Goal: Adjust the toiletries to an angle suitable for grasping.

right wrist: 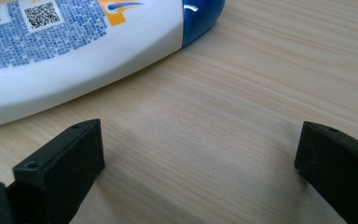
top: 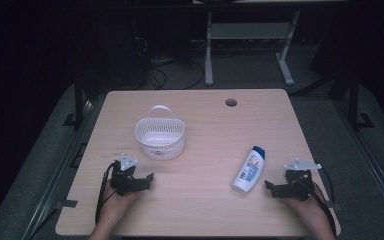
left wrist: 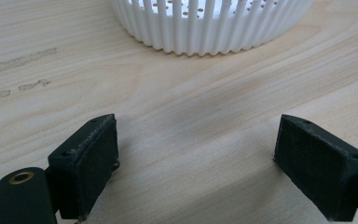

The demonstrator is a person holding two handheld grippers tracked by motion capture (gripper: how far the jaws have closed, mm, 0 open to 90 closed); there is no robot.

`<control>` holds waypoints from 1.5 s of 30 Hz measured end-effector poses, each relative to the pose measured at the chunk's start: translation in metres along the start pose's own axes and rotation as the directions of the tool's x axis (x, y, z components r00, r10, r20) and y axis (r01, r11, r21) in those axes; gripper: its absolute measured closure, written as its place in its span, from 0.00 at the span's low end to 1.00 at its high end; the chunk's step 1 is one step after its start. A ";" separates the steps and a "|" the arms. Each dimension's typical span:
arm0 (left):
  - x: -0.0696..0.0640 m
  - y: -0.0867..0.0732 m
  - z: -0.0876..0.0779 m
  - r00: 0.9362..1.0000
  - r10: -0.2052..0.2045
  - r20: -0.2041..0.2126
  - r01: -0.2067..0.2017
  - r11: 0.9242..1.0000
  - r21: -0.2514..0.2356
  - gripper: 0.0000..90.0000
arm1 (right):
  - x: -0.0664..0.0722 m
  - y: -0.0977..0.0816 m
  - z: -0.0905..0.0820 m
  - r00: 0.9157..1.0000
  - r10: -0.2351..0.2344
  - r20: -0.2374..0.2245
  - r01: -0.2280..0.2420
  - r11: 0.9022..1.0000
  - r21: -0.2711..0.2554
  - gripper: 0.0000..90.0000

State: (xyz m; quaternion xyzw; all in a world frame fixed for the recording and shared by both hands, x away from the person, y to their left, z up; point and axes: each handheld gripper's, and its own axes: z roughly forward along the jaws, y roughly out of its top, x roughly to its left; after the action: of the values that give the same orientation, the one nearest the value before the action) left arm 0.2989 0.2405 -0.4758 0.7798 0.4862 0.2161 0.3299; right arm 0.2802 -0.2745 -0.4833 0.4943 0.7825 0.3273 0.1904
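A white slatted basket with a loop handle stands on the wooden table, left of centre. A white bottle with a blue cap lies flat at the right. My left gripper rests on the table just in front of the basket, open, with bare wood between its jaws. My right gripper sits low beside the bottle's base, open and holding nothing. In the right gripper view the bottle lies just beyond the wide-apart jaws, with my right gripper over bare wood.
A round cable hole is in the table's far edge area. Beyond the table stand a white desk frame and tangled cables on the dark floor. The person's hands come in at the bottom edge.
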 end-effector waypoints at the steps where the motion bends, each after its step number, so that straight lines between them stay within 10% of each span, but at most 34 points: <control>1: 0.000 0.000 0.000 1.000 0.006 0.006 -0.006 1.000 -0.001 0.15 | 0.000 0.000 0.000 1.000 0.000 0.000 0.000 1.000 0.000 0.01; 11: 0.006 -0.001 -0.001 0.992 0.085 0.091 -0.085 0.996 -0.006 0.15 | -0.001 0.000 -0.005 1.000 0.001 0.002 -0.001 1.000 -0.015 0.20; 15: 0.010 -0.002 -0.002 0.979 0.137 0.153 -0.137 0.990 -0.014 0.15 | -0.004 0.003 -0.013 1.000 0.010 0.021 -0.009 1.000 -0.015 0.52; 23: 0.010 -0.003 -0.002 0.979 0.136 0.150 -0.135 0.991 -0.016 0.15 | -0.006 0.012 -0.023 1.000 0.027 -0.003 -0.027 0.999 -0.021 0.99; 45: 0.010 -0.003 -0.003 0.979 0.136 0.151 -0.135 0.991 -0.014 0.15 | -0.021 0.056 -0.010 0.997 0.043 -0.058 -0.043 0.999 -0.002 1.00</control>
State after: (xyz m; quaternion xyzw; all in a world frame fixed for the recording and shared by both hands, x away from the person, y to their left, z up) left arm 0.3000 0.2511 -0.4757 0.8246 0.4050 0.1792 0.3519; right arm 0.3195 -0.2799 -0.4379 0.5009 0.7763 0.3471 0.1614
